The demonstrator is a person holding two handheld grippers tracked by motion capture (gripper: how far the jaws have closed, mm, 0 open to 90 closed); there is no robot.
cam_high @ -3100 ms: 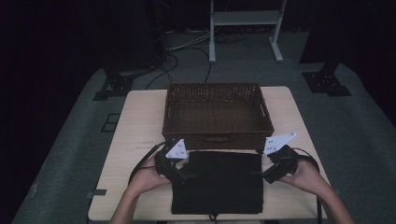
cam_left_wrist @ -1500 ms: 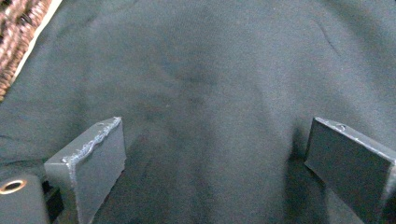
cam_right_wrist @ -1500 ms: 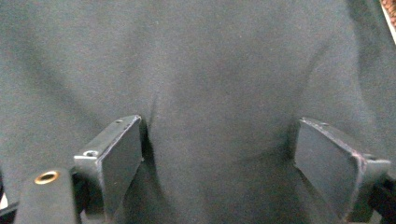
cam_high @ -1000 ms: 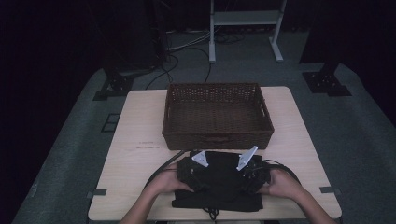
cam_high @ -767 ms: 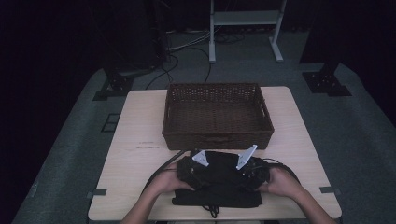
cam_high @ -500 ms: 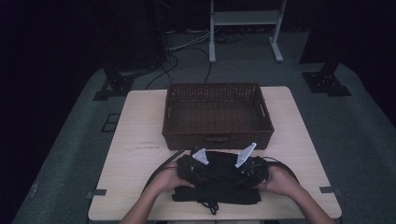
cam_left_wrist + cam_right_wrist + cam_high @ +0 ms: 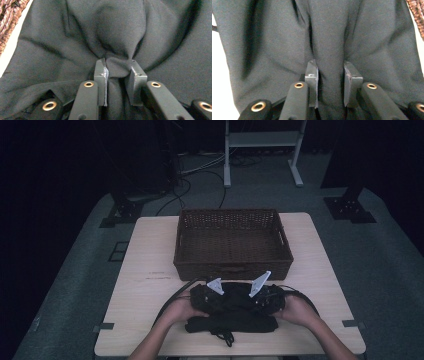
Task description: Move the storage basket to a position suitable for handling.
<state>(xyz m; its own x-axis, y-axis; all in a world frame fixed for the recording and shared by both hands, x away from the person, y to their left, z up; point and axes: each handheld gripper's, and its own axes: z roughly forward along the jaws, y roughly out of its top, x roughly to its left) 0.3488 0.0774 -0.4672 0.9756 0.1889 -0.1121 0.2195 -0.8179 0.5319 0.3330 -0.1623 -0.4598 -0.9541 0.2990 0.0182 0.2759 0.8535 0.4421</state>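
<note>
A black garment (image 7: 232,312) lies bunched on the near part of the wooden table (image 7: 145,255), just in front of a brown wicker basket (image 7: 232,242). My left gripper (image 7: 209,296) sits on the garment's left half and my right gripper (image 7: 261,299) on its right half, close together. In the left gripper view the left gripper (image 7: 117,72) is shut on a puckered fold of the black garment (image 7: 120,30). In the right gripper view the right gripper (image 7: 330,75) is shut on a ridge of the black garment (image 7: 274,37).
The basket looks empty and stands within a hand's width of the grippers; its weave shows as the basket edge (image 7: 7,15) and basket edge (image 7: 417,12). A black drawstring (image 7: 225,336) hangs off the garment near the table's front edge. Bare tabletop lies on both sides.
Both grippers came in from the garment's outer edges toward the middle, gathering the flat cloth into a narrower bundle. Over the last second they edged slightly toward the basket.
</note>
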